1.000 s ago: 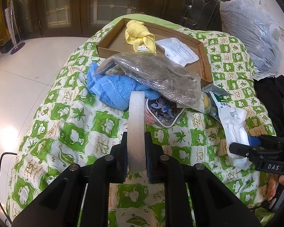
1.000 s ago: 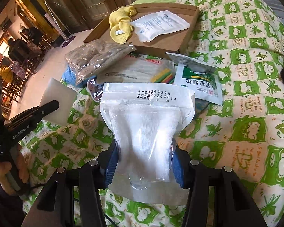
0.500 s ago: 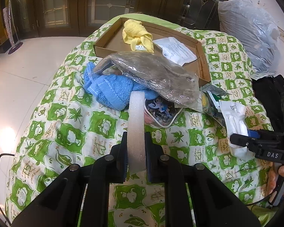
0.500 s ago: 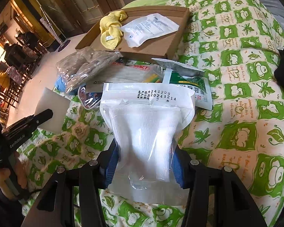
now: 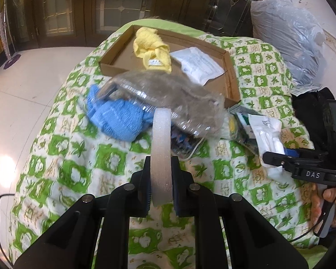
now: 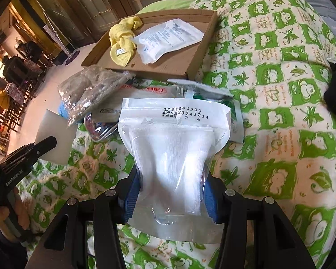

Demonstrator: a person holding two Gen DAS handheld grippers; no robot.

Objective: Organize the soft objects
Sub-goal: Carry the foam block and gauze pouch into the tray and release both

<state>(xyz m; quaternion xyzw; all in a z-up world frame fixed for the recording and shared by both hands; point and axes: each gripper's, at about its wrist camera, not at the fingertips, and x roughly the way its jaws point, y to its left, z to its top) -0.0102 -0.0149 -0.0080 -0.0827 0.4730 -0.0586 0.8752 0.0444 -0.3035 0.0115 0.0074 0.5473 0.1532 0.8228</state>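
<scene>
Gauze pouch (image 6: 174, 148), pinched low by the right gripper (image 6: 171, 192), may slip from its slick film; the left gripper (image 5: 160, 179) clamps a foam sheet (image 5: 160, 154).

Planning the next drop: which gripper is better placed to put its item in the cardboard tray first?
Probably right. The right gripper holds the gauze pouch aimed at the cardboard tray. For the left gripper, gripping the foam pad, a bagged bundle lies before the tray.
</scene>
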